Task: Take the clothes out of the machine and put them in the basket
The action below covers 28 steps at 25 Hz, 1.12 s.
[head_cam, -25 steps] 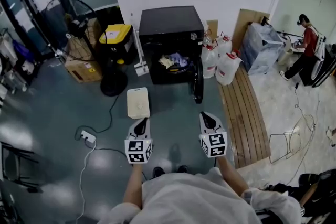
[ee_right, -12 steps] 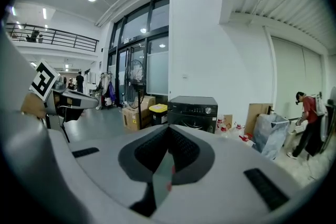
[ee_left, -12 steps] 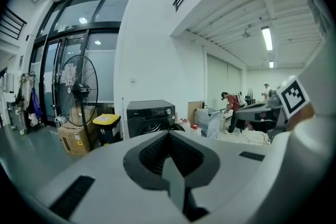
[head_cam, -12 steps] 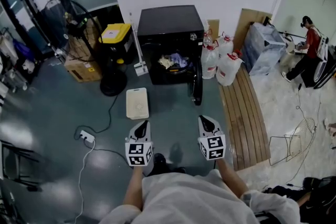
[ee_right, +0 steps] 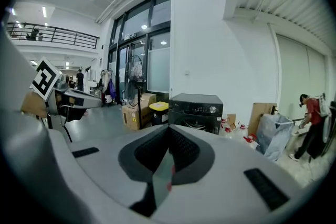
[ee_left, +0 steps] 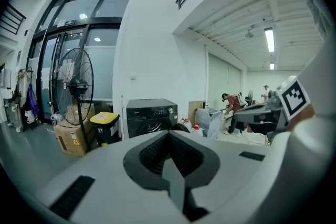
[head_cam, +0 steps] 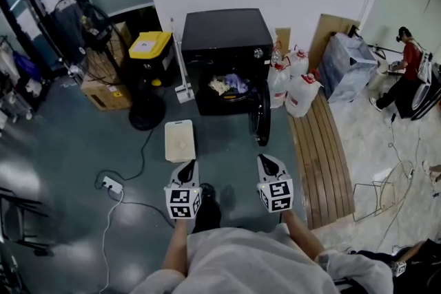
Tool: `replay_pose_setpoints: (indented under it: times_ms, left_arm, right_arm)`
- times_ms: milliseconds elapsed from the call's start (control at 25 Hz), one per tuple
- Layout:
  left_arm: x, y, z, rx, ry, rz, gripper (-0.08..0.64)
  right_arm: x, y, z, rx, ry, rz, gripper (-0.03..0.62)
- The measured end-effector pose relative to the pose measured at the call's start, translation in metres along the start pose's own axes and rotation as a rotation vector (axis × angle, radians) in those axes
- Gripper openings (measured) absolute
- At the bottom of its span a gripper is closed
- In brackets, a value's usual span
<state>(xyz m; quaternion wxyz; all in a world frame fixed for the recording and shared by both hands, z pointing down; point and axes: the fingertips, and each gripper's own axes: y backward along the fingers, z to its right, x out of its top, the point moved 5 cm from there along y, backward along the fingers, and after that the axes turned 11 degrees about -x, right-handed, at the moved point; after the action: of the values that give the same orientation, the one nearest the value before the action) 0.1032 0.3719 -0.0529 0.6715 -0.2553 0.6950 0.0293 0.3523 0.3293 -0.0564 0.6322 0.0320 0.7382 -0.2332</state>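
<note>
Both the left tongs [head_cam: 189, 165] and right tongs [head_cam: 263, 159] are closed, empty. Crumpled clothes [head_cam: 229, 85] lie inside the boxy black machine [head_cam: 227, 38], upper centre.

The dark glossy floor [head_cam: 62, 148] carries the black washing machine [head_cam: 226, 31] against the wall, with the white basket [head_cam: 180, 140] lying apart in front of it. A power strip [head_cam: 110, 184], a cardboard box [head_cam: 105, 89], a fan's round base [head_cam: 146, 115], plastic jugs [head_cam: 301, 94] and wooden slats [head_cam: 324, 148] also rest there.
</note>
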Motion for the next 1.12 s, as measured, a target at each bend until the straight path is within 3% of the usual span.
replay_pose_setpoints:
  times_ms: [240, 760, 1120]
  left_arm:
    - [0.016, -0.049, -0.062, -0.042, -0.005, 0.005, 0.018]
    - [0.09, -0.152, -0.218, -0.136, -0.042, 0.021, 0.018]
    - [0.106, -0.193, -0.286, -0.196, -0.053, 0.011, 0.018]
  right_arm:
    - [0.018, -0.07, -0.015, -0.031, 0.007, -0.01, 0.023]
    - [0.092, -0.215, -0.035, -0.159, -0.015, -0.024, 0.024]
    - [0.114, -0.277, -0.055, -0.213, -0.009, -0.045, 0.024]
